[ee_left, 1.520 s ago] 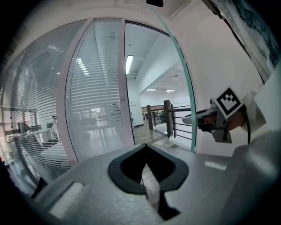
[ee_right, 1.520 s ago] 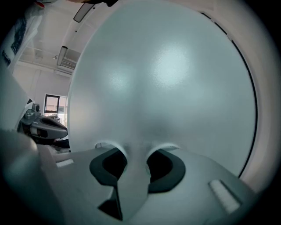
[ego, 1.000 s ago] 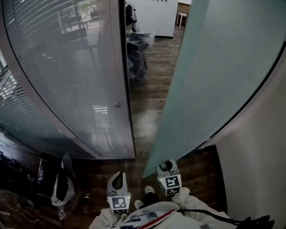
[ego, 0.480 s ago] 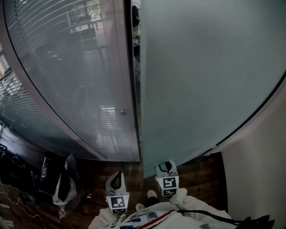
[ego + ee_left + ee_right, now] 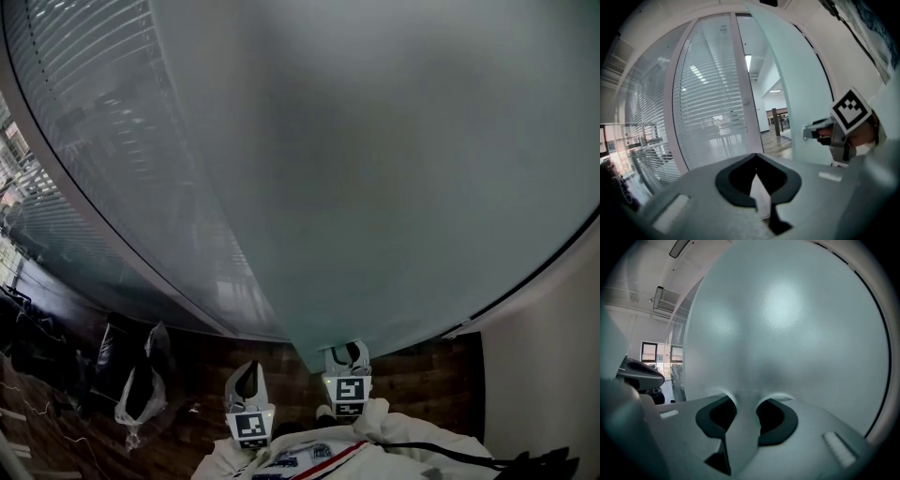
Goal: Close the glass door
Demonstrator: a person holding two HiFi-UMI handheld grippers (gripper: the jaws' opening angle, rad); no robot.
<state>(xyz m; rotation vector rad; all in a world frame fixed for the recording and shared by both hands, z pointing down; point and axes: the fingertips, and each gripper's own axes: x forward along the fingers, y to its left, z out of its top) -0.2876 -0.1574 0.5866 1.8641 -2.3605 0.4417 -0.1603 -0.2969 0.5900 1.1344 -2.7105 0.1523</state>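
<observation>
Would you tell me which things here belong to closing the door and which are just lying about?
Job in hand: glass door; its handle; right gripper, jaws on that handle.
Lying about: bags; glass wall with blinds; left gripper, holding nothing.

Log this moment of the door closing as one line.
task: close glass door | right gripper: shut on door handle | left gripper: shut, empty | door: ajar, gap beside door frame
</observation>
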